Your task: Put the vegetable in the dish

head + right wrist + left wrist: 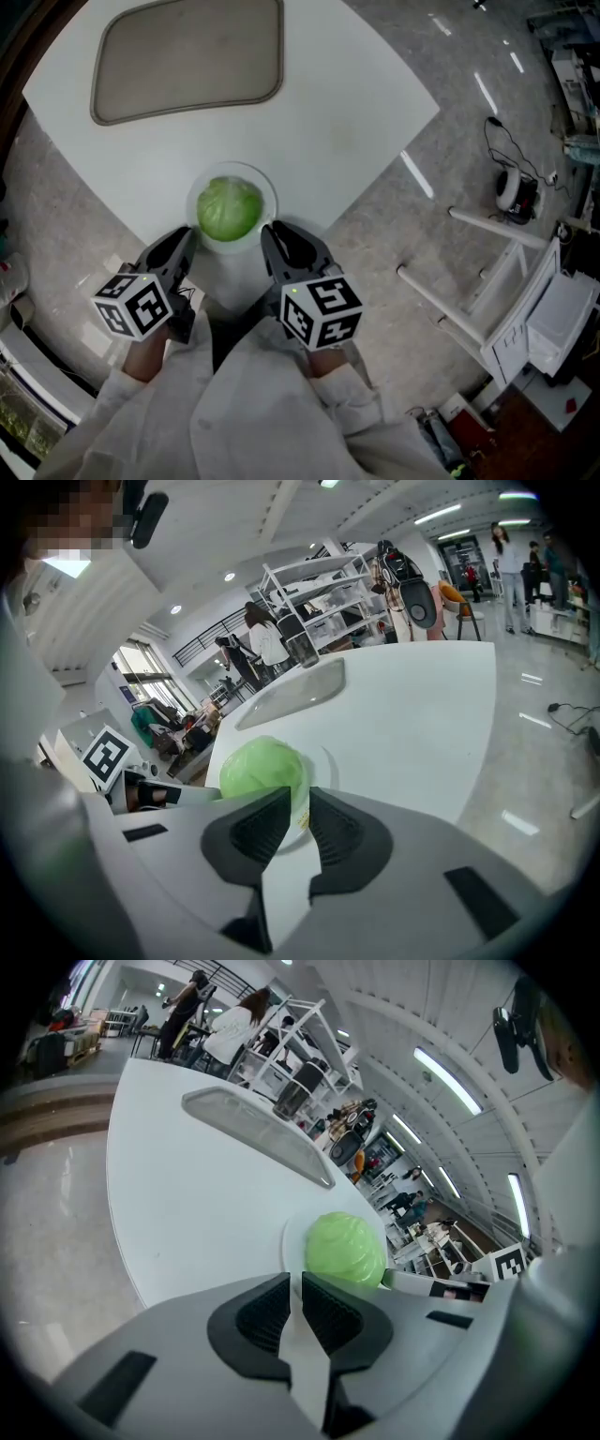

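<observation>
One green cabbage point(228, 209) is already sitting in the clear dish point(266, 187) and filling most of it. The dish is resting near the closest corner of the white table point(328, 112). So the placing step is looking done, and the step in hand is reading as letting go of the dish and clearing off.

Left gripper point(293, 1288) is pointing at the dish's near-left rim. Its jaws are standing only a thin slit apart, with the rim just at the mouth of the slit and the pads not pressing on anything. Right gripper point(300, 803) is sitting at the near-right rim, jaws likewise a narrow slit apart. A bit of rim is showing in the gap, but the pads are not looking clamped on it, so it is gripping nothing by my read.

Next move is calling for widening both slits a little, then backing both grippers straight off toward the person without dragging the rim. The dish is sitting close to the table edge, so a snag could be tipping it. A grey tray point(187, 56) is lying well apart on the far side, not involved.
</observation>
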